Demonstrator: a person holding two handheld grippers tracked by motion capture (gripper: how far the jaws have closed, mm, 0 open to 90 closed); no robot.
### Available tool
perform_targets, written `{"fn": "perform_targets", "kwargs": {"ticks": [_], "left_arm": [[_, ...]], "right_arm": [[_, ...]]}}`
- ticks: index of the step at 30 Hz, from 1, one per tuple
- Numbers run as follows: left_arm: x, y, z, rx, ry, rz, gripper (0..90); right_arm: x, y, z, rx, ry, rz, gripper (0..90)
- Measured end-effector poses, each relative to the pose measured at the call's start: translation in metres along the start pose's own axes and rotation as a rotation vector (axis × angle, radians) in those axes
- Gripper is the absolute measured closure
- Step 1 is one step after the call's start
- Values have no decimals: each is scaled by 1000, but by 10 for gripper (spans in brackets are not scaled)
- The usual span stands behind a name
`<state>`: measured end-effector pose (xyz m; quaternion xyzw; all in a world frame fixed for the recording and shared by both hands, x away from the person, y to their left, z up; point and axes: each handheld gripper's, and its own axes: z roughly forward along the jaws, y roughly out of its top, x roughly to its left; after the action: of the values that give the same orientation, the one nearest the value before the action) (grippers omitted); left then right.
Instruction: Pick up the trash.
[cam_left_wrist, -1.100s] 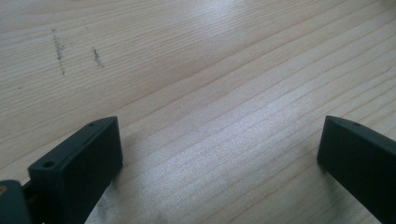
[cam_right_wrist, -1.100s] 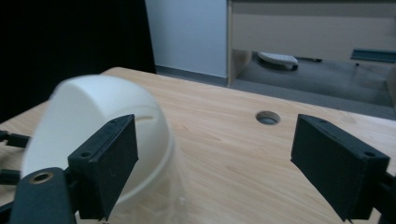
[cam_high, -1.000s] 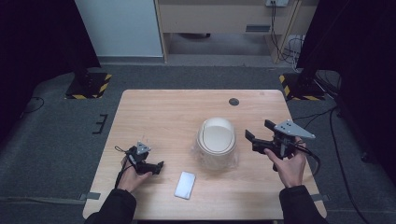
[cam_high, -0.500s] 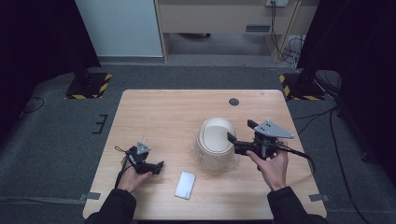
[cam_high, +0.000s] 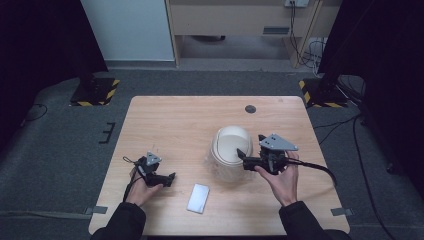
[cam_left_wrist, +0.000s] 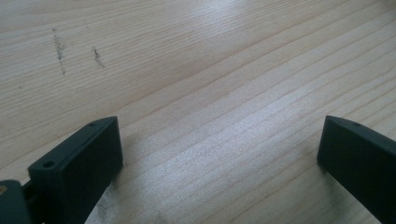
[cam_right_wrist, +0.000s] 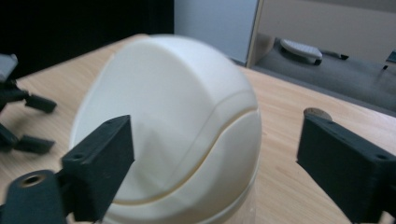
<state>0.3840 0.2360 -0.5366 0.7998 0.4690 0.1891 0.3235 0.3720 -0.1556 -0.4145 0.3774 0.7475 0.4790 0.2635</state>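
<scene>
- The right gripper (cam_high: 245, 159) has moved in beside the white domed bin (cam_high: 230, 152), jaws wide open, holding nothing.
- The left gripper (cam_high: 167, 178) stays low on the table (cam_high: 175, 120), open and empty.
- The bin's lid is closed.

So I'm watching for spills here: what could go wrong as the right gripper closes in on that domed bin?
The right gripper has open jaws beside the white domed bin; a nudge might tip it. Jaws may slip off the smooth curved lid. The left gripper rests apart, so nothing steadies the bin.
</scene>
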Motion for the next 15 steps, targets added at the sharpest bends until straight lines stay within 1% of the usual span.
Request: {"fn": "perform_targets", "kwargs": {"ticks": [4, 6, 9, 10, 11, 14, 15], "left_arm": [[0, 0, 0, 0, 0, 0, 0], [0, 0, 0, 0, 0, 0, 0], [0, 0, 0, 0, 0, 0, 0], [0, 0, 0, 0, 0, 0, 0], [0, 0, 0, 0, 1, -1, 0], [0, 0, 0, 0, 1, -2, 0], [0, 0, 0, 0, 2, -2, 0]], "right_arm": [[2, -4, 5, 33, -13, -28, 137], [2, -6, 7, 48, -17, -33, 137], [1, -10, 10, 49, -2, 8, 152], [1, -10, 10, 49, -2, 8, 152], [-2, -12, 11, 58, 6, 42, 159], [-5, -14, 13, 57, 6, 52, 148], [-6, -14, 13, 57, 9, 67, 145]]}}
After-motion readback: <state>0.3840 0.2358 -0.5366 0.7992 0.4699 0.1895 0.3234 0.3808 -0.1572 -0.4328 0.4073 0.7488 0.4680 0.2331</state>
